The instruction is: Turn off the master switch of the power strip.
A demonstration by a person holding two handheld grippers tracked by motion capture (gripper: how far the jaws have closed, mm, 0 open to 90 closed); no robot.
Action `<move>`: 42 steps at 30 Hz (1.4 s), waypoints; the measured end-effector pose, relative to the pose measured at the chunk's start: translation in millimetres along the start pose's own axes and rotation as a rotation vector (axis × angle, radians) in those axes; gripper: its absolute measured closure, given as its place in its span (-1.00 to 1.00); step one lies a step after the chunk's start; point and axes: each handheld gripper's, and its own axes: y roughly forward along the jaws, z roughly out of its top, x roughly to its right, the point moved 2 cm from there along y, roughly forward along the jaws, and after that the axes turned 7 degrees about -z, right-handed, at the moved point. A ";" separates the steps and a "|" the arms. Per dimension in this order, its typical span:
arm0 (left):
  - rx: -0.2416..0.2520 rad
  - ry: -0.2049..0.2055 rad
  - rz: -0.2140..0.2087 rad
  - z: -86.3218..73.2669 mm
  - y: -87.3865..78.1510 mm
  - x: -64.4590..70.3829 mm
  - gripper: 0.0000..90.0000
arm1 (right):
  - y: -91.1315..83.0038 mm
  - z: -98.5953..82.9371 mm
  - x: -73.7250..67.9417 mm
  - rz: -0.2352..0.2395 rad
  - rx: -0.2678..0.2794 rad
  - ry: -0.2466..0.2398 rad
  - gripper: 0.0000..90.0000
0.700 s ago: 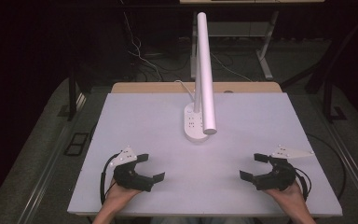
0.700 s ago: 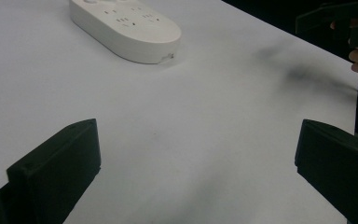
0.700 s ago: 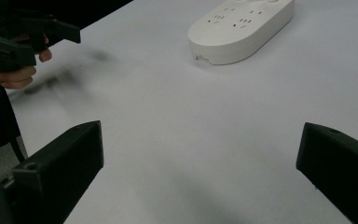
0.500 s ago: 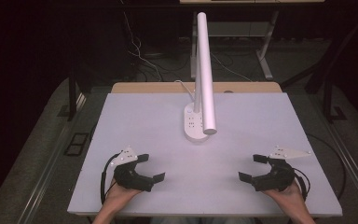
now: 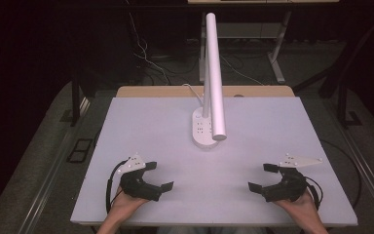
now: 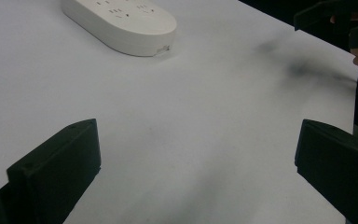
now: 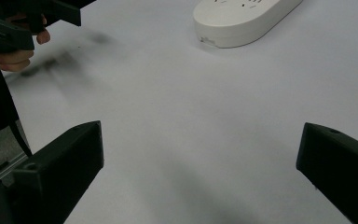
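While I rest both hands at the near edge of the white table [image 5: 253,131], I count two tools, one lamp and one table. My left tool [image 5: 157,176] lies at the near left with its jaws spread wide and nothing between them; my right tool [image 5: 261,177] lies at the near right, likewise spread wide and empty. Each carries one grey three-cornered plate on top. One white desk lamp [image 5: 213,73] stands at the middle of the table toward the far side, its oval base [image 5: 202,131] flat on the surface and well apart from both tools, its long bar head reaching toward me over the base. Compared with the earlier frames, both tools lie almost where they did; neither has shifted more than slightly, and the lamp is unmoved.
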 end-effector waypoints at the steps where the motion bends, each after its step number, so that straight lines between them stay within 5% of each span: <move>1: -0.002 0.000 0.000 -0.1 0.2 0.1 -1.00 | 0.0 0.0 0.0 0.000 0.000 0.000 -1.00; 36: -0.058 0.005 -0.038 20.7 2.3 0.3 -1.00 | -1.0 -3.0 4.5 -0.004 -0.037 0.004 -1.00; 42: -0.083 -0.019 -0.043 23.5 5.9 -3.3 -1.00 | -1.6 -3.5 4.9 -0.002 -0.036 0.008 -1.00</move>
